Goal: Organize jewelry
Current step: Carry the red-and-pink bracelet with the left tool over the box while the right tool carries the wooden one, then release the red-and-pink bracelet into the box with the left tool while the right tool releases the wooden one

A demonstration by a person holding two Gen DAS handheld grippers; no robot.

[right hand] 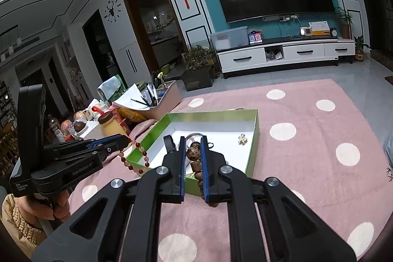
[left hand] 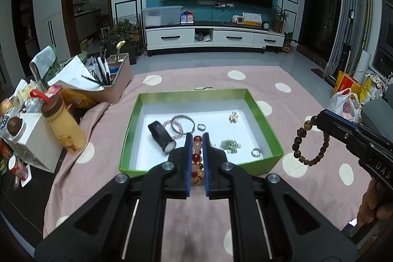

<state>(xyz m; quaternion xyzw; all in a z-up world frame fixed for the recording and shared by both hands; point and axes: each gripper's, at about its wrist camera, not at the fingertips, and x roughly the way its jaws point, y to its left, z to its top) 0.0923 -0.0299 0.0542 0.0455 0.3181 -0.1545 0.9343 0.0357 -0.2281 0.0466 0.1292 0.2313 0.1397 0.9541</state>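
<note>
L gripper [left hand: 197, 139] clamps red bracelet [left hand: 197, 158]; R gripper [right hand: 192, 141] brown bracelet [left hand: 310, 141].

- Brown bead bracelet [right hand: 194, 158] is clamped between the fingers [right hand: 181, 163] of the right gripper [right hand: 193, 146].
- Red-and-pink bead bracelet [right hand: 136, 156] is held by the left gripper [right hand: 126, 139], hanging at left.
- Green box [right hand: 255, 139] is seen on the pink dotted cloth [right hand: 307, 163], a gold charm [right hand: 242, 139] inside.

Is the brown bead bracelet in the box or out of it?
Out. The brown bead bracelet hangs from the right gripper, in the air beside the green box.
</note>
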